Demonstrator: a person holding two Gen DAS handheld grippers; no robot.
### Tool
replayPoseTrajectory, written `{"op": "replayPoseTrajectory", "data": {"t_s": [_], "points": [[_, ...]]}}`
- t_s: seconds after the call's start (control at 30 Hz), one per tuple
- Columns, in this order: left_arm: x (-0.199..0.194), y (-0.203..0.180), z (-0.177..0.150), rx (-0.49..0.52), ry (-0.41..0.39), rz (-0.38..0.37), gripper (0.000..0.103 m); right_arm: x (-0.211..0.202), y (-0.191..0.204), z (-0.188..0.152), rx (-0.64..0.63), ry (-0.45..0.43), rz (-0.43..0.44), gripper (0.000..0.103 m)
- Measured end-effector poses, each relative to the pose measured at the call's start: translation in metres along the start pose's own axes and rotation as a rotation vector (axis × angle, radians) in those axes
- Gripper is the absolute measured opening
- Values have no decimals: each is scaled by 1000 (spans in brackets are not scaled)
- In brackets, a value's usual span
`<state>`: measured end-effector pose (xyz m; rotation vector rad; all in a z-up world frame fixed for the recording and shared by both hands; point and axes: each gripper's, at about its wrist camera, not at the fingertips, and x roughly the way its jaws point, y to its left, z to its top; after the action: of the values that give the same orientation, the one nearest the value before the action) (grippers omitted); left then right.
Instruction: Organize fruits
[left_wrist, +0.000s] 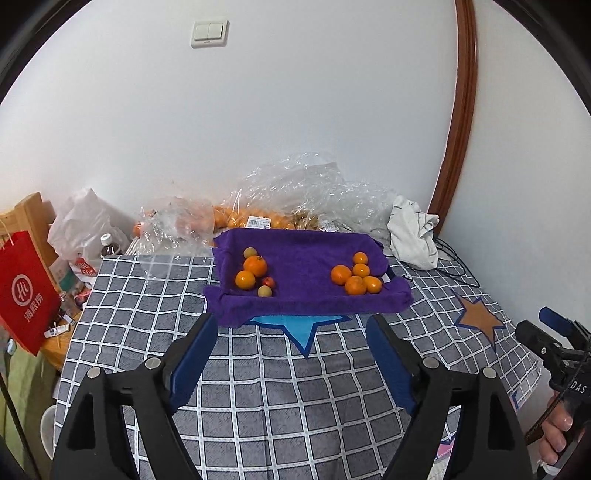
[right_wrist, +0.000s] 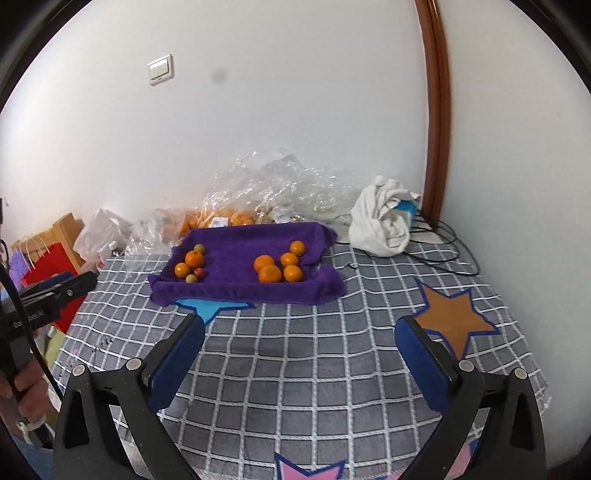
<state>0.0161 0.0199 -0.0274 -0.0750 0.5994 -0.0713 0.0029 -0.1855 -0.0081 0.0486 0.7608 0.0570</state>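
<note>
A purple towel-lined tray sits on the checked cloth near the wall. Its left side holds two oranges, two small pale-green fruits and a small red fruit. Its right side holds several oranges. My left gripper is open and empty, hovering in front of the tray. My right gripper is open and empty, in front of the tray and further right. Each gripper shows at the edge of the other's view.
Clear plastic bags with more oranges lie behind the tray. A crumpled white cloth and black cables lie at the back right. A red paper bag, a bottle and clutter stand at the left.
</note>
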Motion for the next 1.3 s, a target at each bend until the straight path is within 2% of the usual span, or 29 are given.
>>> {"op": "replayPoseTrajectory", "data": {"t_s": [0.2,1.3], "points": [[-4,-14,-4,41,-6,26,81,-9,0,0,0,-19,-11,101],[-2,-14,-8,35,4,19,81,-14,-2,-3,-10,-28,-29,101]]}}
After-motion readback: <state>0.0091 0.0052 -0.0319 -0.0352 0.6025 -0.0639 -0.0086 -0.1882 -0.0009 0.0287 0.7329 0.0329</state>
